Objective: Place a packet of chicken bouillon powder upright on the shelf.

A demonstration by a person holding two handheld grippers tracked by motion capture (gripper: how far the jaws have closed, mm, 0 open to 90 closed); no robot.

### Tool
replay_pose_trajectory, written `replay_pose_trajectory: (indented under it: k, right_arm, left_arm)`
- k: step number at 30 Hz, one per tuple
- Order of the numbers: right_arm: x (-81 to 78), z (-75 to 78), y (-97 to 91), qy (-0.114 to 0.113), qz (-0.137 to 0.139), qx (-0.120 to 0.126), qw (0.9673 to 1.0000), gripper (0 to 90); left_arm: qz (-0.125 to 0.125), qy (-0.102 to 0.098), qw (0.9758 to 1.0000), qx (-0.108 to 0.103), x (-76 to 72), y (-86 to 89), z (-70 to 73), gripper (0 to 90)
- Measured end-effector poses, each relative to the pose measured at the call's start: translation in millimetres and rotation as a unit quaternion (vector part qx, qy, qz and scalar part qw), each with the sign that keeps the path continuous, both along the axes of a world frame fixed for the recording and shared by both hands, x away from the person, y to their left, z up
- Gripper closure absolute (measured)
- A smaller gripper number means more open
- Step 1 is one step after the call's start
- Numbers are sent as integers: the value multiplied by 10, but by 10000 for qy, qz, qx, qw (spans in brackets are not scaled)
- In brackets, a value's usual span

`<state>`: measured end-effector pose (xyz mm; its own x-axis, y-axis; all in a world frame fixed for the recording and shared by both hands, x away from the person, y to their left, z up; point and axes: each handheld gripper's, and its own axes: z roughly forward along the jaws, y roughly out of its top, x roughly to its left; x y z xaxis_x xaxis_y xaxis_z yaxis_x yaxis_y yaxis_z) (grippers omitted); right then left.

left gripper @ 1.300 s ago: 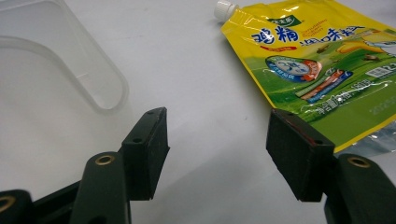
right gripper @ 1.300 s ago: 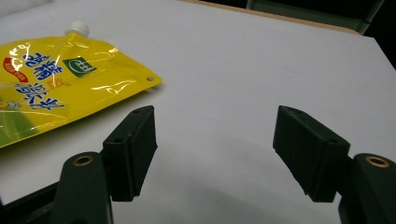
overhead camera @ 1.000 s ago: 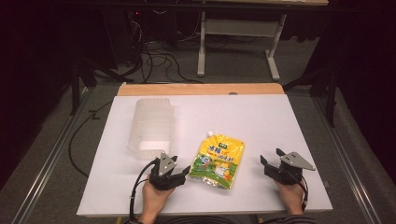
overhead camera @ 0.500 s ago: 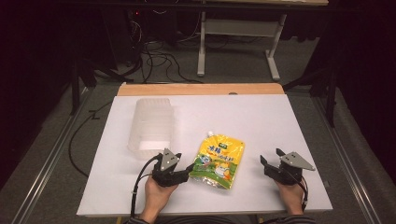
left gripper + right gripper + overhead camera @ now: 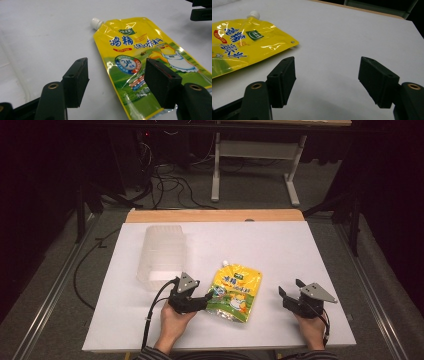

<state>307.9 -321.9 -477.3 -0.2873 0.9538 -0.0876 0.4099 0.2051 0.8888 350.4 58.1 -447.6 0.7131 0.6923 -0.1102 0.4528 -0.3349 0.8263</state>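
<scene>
The work looks barely begun: the glossy yellow spouted pouch with a white screw cap (image 5: pixel 235 291) lies flat on the white bench (image 5: pixel 280 245), low and centre in the high view, not yet lifted or gripped. The left tool (image 5: pixel 204 299), at the lower left of the pouch in that view, is spread wide with its jaws straddling the pouch's near left edge, one jaw over bare bench and the other over the green printed part of the pouch; whether either jaw touches the film I cannot tell. The right tool (image 5: pixel 287 292) sits well apart at the lower right, also spread wide and grasping nothing. Judging from this, closing on the pouch, lifting it and carrying it somewhere are all left to do; the clear ribbed plastic tub (image 5: pixel 162 254), lying at the centre left of the high view, is a likely destination, though that is a guess. The left gripper view adds what the high view cannot: the pouch (image 5: pixel 147 65) fills its right half, its cap at upper centre, with blue lettering and a cartoon chick readable, and the left tool's (image 5: pixel 116 77) gap frames the pouch's edge. The right gripper view shows the right tool (image 5: pixel 325 80) over bare bench, with the pouch (image 5: pixel 244 47) off at the upper left.
</scene>
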Motion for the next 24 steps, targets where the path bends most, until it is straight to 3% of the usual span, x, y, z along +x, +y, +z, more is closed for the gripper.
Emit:
replay_pose_trajectory:
  k: [6, 11, 17, 21, 24]
  right_arm:
    - [-2, 0, 8, 26, -16, 13, 10000, 305]
    - [-2, 1, 5, 7, 8, -14, 10000, 305]
    - [-2, -1, 7, 12, -34, 10, 10000, 303]
    - [0, 0, 2, 6, -14, -14, 10000, 302]
    - [1, -2, 4, 13, -42, 18, 10000, 299]
  left_arm:
    - [-76, 138, 9996, 236, 108, -143, 38, 340]
    - [-56, 392, 9989, 255, 210, -213, 20, 326]
    - [304, 648, 9966, 404, 359, -331, 23, 297]
    - [310, 858, 9954, 303, 450, -396, -6, 289]
    - [288, 1096, 9926, 432, 527, -455, -39, 274]
